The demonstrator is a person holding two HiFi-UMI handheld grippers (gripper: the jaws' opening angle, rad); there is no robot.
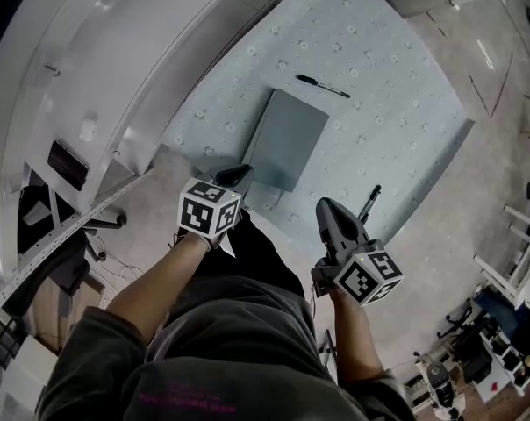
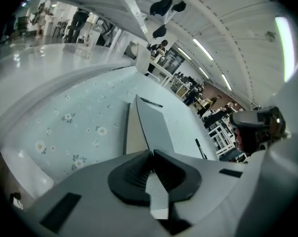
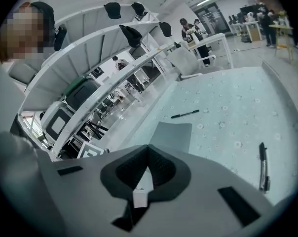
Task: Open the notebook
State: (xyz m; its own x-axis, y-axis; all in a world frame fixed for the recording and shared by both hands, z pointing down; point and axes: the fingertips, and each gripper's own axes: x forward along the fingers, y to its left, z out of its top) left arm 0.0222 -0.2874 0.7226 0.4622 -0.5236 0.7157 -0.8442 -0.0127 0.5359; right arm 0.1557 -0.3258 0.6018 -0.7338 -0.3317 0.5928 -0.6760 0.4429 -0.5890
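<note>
A grey notebook (image 1: 287, 134) lies on the pale flowered tablecloth (image 1: 388, 103). My left gripper (image 1: 239, 175) is at its near corner, shut on the cover (image 2: 154, 127). In the left gripper view, the left gripper (image 2: 152, 153) holds that cover tilted up off a beige inner page (image 2: 134, 132). My right gripper (image 1: 328, 207) hovers over the table's near edge, to the right of the notebook. Its jaws are shut with nothing between them. In the right gripper view, the right gripper (image 3: 148, 147) points toward the notebook (image 3: 172, 137) lying ahead.
One black pen (image 1: 322, 85) lies beyond the notebook's far end. A second pen (image 1: 368, 203) lies near the front edge beside my right gripper. White curved shelving (image 1: 116, 68) runs along the left of the table. Chairs and desks (image 1: 511, 323) stand at the right.
</note>
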